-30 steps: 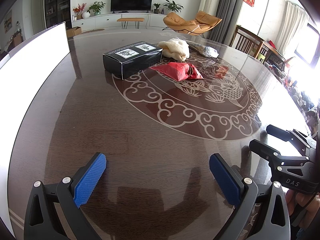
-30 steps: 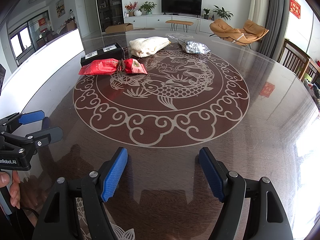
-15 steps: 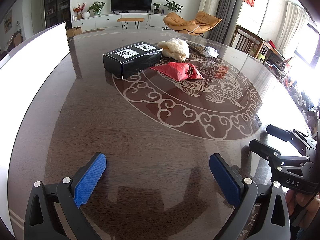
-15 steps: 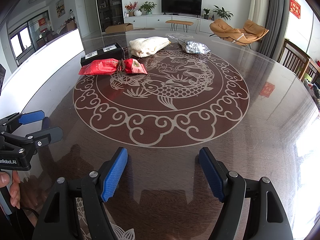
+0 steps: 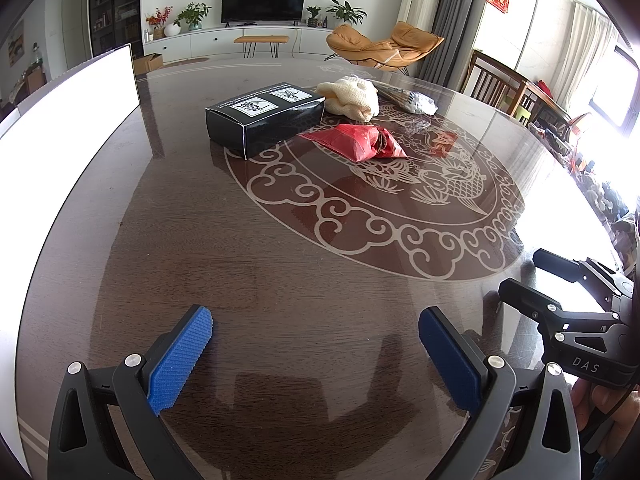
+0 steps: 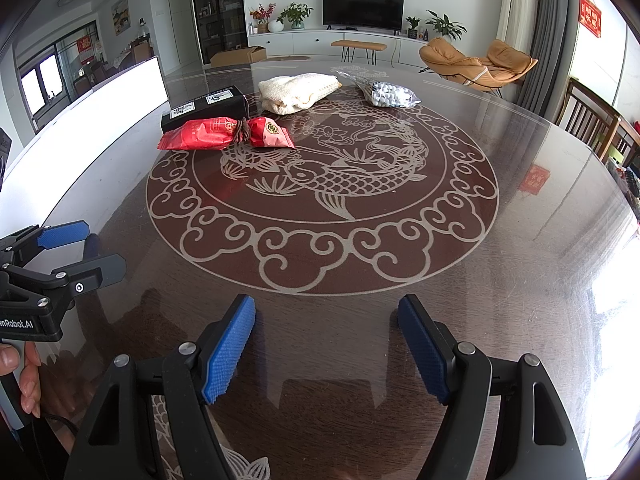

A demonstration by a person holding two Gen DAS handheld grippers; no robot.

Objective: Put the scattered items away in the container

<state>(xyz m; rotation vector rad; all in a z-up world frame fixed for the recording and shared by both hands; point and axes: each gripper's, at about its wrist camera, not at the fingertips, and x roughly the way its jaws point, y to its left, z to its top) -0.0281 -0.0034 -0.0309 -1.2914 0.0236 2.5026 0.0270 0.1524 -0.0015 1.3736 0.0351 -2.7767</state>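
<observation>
Here, left hand-held gripper agape, right hand-held gripper agape

black box partly behind red packet

Bright daylight floods in from windows at right, blown out white. The glossy desk shows glare and soft reflections. Fisheye bending and dark vignette at edges; focus sharp.

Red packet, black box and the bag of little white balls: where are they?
Red packet (image 6: 224, 135): right wrist view, on its wider left half.
Black box (image 5: 266, 120): left wrist view, near the middle of its top and front.
Bag of white balls (image 6: 390, 94): right wrist view, on the balls inside.
</observation>
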